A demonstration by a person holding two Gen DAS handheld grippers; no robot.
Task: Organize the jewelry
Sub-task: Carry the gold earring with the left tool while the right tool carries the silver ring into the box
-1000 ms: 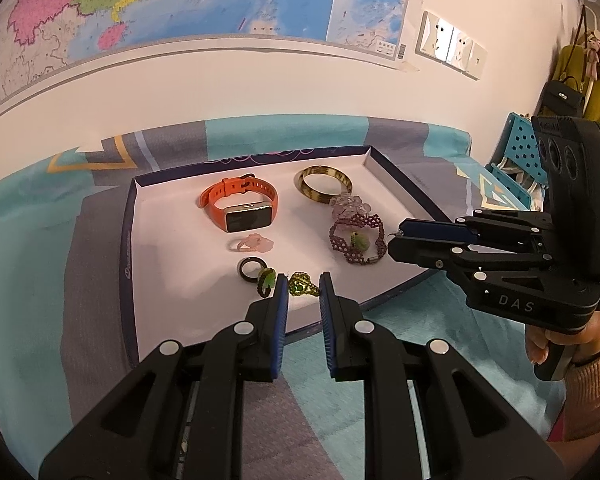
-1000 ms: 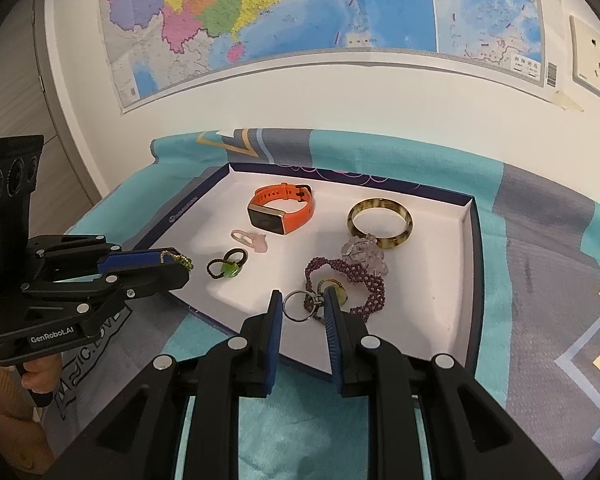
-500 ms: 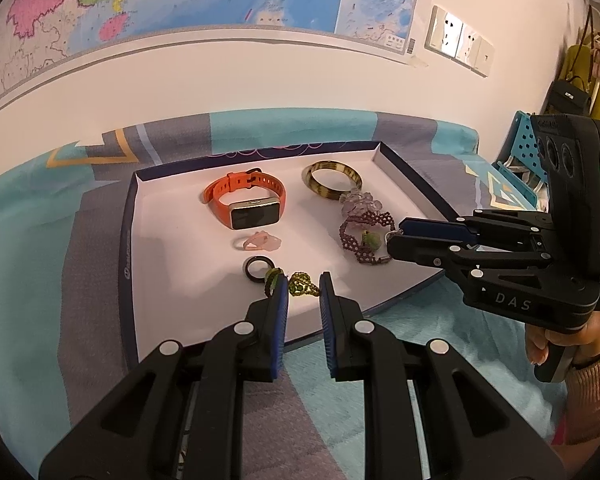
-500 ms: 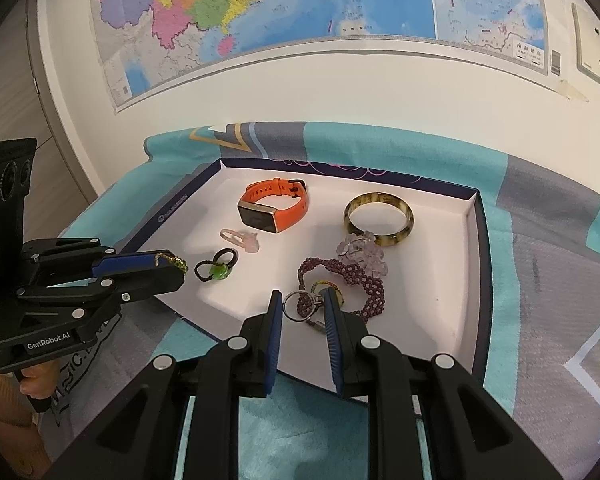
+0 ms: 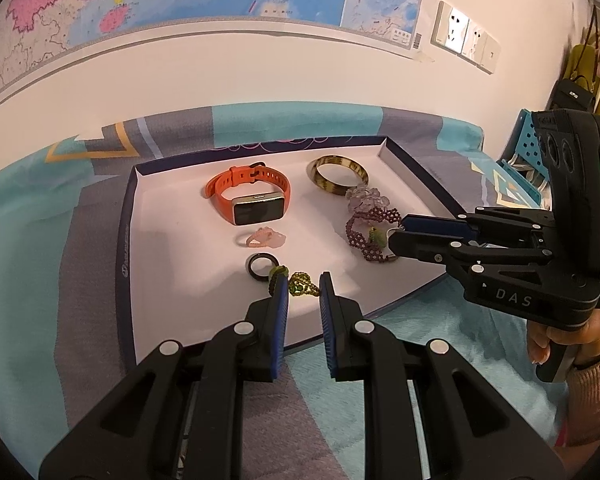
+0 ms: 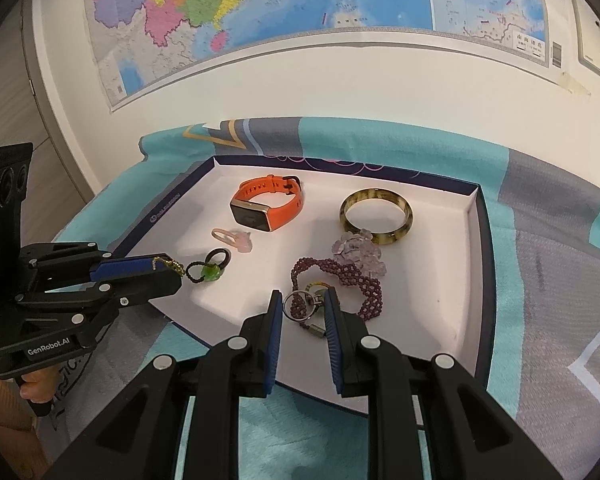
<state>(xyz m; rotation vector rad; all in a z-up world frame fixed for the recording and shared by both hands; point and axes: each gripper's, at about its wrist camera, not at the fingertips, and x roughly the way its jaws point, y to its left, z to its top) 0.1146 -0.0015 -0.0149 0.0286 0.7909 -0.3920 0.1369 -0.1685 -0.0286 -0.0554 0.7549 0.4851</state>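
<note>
A white tray (image 5: 172, 248) with a dark blue rim holds an orange smartwatch (image 5: 248, 196), a tortoiseshell bangle (image 5: 337, 174), a pink ring (image 5: 262, 238), a black ring (image 5: 259, 266), a clear crystal cluster (image 5: 366, 200) and a purple beaded bracelet (image 5: 364, 230). My left gripper (image 5: 303, 285) stands slightly open around a green beaded charm (image 5: 300, 285) at the tray's near edge. My right gripper (image 6: 303, 305) stands slightly open around a metal key ring (image 6: 300, 307) at the near end of the purple bracelet (image 6: 340, 276).
The tray (image 6: 474, 248) lies on a teal and grey patterned cloth (image 6: 548, 280). A white wall with a map (image 6: 300, 8) and sockets (image 5: 466, 38) rises behind it. A blue perforated crate (image 5: 520, 160) stands at the right.
Both grippers' fingers have spread a little. The left one has let go of the green charm and the right one of the key ring. Both now lie on the tray.
</note>
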